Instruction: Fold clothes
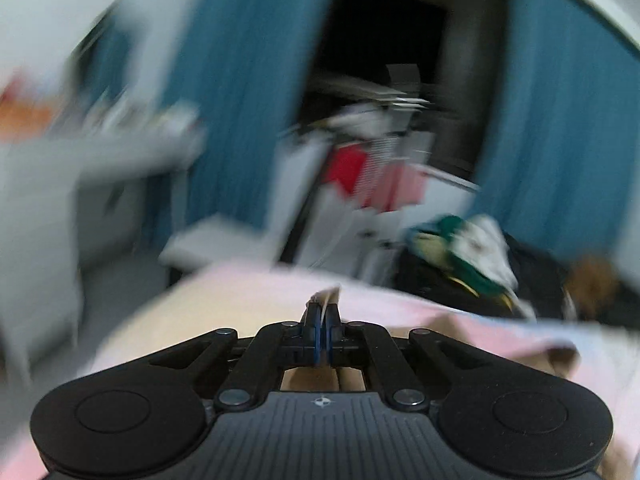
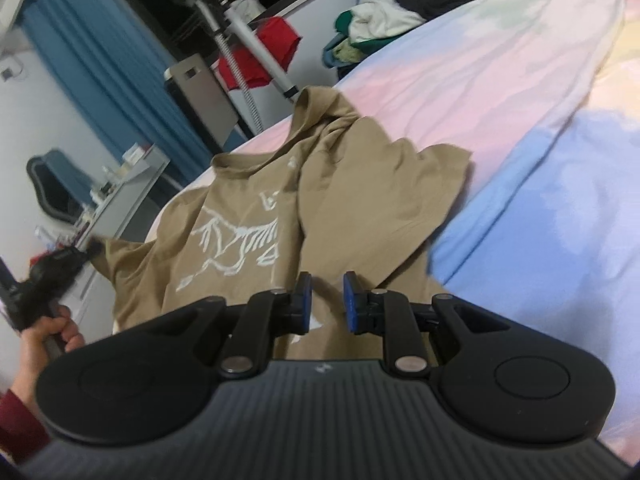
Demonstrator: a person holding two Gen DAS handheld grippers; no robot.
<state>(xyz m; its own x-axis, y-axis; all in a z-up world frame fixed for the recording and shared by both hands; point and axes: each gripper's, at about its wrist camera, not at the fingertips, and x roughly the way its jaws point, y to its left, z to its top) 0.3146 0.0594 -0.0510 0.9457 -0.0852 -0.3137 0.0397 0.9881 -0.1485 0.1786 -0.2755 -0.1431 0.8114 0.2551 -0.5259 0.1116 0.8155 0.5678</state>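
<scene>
The tan T-shirt (image 2: 280,200) lies on the bed (image 2: 520,120), print side up, with a white line drawing across its chest and its right half folded over onto itself in soft creases. It is spread over the pastel pink, blue and cream bedcover, its collar toward the far edge of the bed.

Our right tongs (image 2: 327,300) hover just above the near hem of the shirt, pointing slightly down at it. Their blue pads stand a narrow gap apart, with only shirt cloth showing behind the gap; we cannot see them pinching anything.

Our left tongs (image 2: 94,250) are at the left edge of the right wrist view, blurred, gripping the tip of the shirt's left sleeve, which is pulled out into a taut point away from the body of the shirt. A hand (image 2: 44,336) in a dark red sleeve holds their handle. In the left wrist view the same tongs (image 1: 325,316) are pressed tight together, and a thin sliver of tan cloth sticks up from between the pads. That view is heavily smeared.

Beyond the bed we see blue curtains (image 2: 104,60), a pile of clothes (image 2: 380,20) in white, green and black at the bed's far corner, and red garments (image 2: 276,44) hanging on a rack.
</scene>
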